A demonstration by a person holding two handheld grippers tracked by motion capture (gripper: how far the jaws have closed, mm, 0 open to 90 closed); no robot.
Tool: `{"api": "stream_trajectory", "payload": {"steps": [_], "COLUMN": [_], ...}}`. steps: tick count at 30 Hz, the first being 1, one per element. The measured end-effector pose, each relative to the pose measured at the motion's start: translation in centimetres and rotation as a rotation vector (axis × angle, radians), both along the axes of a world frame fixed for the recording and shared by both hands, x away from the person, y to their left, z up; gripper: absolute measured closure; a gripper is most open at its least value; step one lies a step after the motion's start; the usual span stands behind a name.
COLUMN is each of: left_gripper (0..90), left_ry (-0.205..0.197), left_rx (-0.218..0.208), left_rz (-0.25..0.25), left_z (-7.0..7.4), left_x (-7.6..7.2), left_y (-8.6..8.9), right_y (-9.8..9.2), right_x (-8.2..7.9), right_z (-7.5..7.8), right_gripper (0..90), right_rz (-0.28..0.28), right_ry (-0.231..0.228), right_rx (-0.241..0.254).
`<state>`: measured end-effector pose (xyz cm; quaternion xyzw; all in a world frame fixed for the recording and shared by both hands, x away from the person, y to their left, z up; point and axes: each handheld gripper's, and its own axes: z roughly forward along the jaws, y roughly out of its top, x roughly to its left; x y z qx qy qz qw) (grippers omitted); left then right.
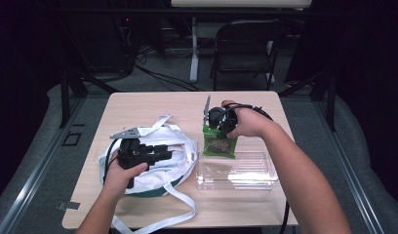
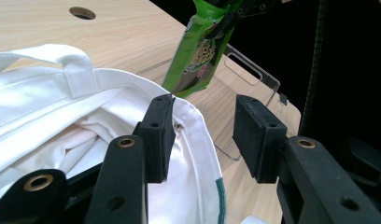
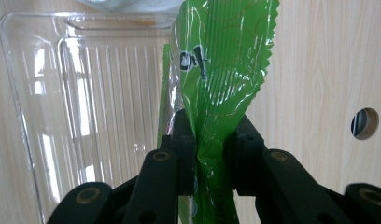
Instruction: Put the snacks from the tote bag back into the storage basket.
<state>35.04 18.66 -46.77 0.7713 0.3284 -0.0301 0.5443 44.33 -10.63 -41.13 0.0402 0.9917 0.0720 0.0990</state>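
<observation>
a: item status?
b: green snack packet [image 3: 216,88] hangs just above the clear plastic tray [image 1: 236,170], pinched at its crimped top seam by the right hand-held gripper [image 3: 209,156], jaws closed on the film.
a: handling properties?
b: judged light, limp, slick, crushable; hold the seam, not the body.
a: other unit?
b: left hand-held gripper [image 2: 202,135], beside the tray, is parted, one jaw inside the white bag [image 2: 48,116] rim on the worktop [image 1: 153,102].

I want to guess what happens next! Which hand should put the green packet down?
Probably the right. The right gripper is shut on the green packet, above the clear tray. The left gripper is at the white bag's rim.
</observation>
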Motion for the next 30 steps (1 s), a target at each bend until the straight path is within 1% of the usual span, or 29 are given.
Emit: {"api": "stream_trajectory", "payload": {"steps": [3,6,8,9,15,18,20,28,30], "left_gripper": [58.0,58.0,58.1,58.0,58.0,58.1,58.2,58.4,58.4], "left_ry": [-0.002,-0.003,-0.002,-0.005,-0.005,-0.01,-0.008,-0.009,-0.008], "left_rx": [0.001,-0.001,-0.002,-0.001,-0.009,-0.005,-0.009,-0.002,0.0], "left_rz": [0.002,0.005,0.007,0.008,0.024,0.032,0.042,0.063,0.065], "left_z": [0.0,0.0,0.0,0.0,0.1,0.2,0.2,0.1,0.1], "left_x": [0.0,0.1,0.1,0.1,-0.1,-0.3,-0.4,-0.9,-0.9], "left_y": [0.1,0.2,0.3,0.4,0.9,1.3,1.5,2.0,2.2], "right_y": [0.1,0.4,0.5,0.6,1.0,1.2,1.3,1.5,1.4], "right_x": [0.2,0.6,0.7,0.9,1.2,1.4,1.4,1.6,1.7], "right_z": [-0.4,-1.1,-1.2,-1.4,-1.7,-2.0,-2.2,-3.1,-3.1], "right_gripper": [75.0,75.0,75.0,74.9,75.0,74.8,74.8,74.7,74.6], "right_rz": [-0.002,0.004,0.01,0.014,0.028,0.036,0.042,0.071,0.068], "right_ry": [0.003,-0.008,-0.01,-0.012,-0.021,-0.03,-0.036,-0.044,-0.042], "right_rx": [0.009,-0.005,-0.01,-0.003,0.001,-0.006,-0.012,-0.022,-0.014]}}
